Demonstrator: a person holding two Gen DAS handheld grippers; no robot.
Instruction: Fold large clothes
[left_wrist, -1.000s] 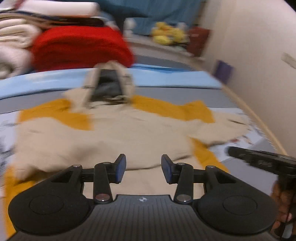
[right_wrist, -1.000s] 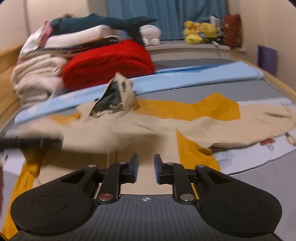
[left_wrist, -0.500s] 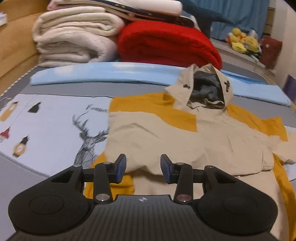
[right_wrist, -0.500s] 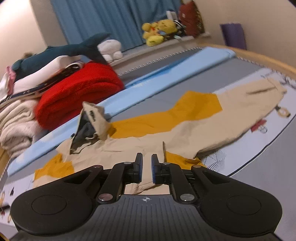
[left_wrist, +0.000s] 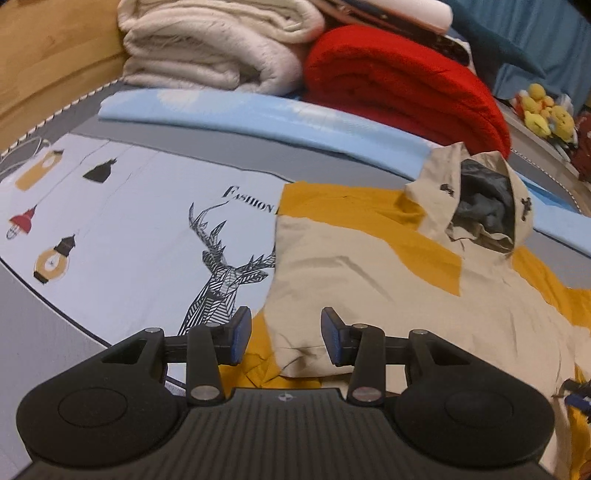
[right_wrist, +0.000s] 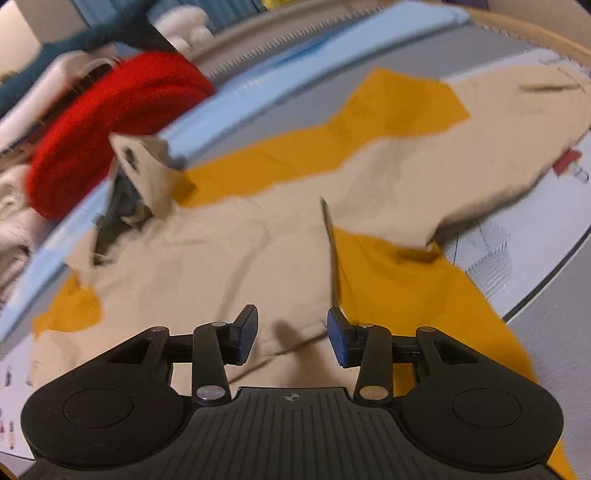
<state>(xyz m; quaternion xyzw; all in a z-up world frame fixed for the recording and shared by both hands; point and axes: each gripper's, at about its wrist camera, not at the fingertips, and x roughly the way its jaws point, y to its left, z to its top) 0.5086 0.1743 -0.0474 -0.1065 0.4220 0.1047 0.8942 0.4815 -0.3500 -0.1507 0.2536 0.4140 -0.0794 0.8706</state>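
A beige and mustard hooded jacket (left_wrist: 369, 273) lies spread on the bed, its hood (left_wrist: 480, 199) standing up toward the far side. My left gripper (left_wrist: 284, 336) is open just above the jacket's folded left edge, nothing between its pads. In the right wrist view the same jacket (right_wrist: 229, 254) fills the middle, one sleeve (right_wrist: 480, 162) stretched out to the right. My right gripper (right_wrist: 291, 336) hovers over the beige body panel near a raised fold (right_wrist: 332, 258); its jaws are opening and hold nothing.
The printed bedsheet (left_wrist: 147, 236) with a deer drawing lies left of the jacket. A light blue folded cloth (left_wrist: 258, 118) runs across behind it. Behind that are a red blanket (left_wrist: 399, 81) and cream blankets (left_wrist: 214, 44), and the wooden bed frame (left_wrist: 48, 55) at the left.
The left gripper swung leftward to the jacket's left edge and came closer. The right gripper dropped toward the jacket's body, its jaws narrowing and then spreading apart.
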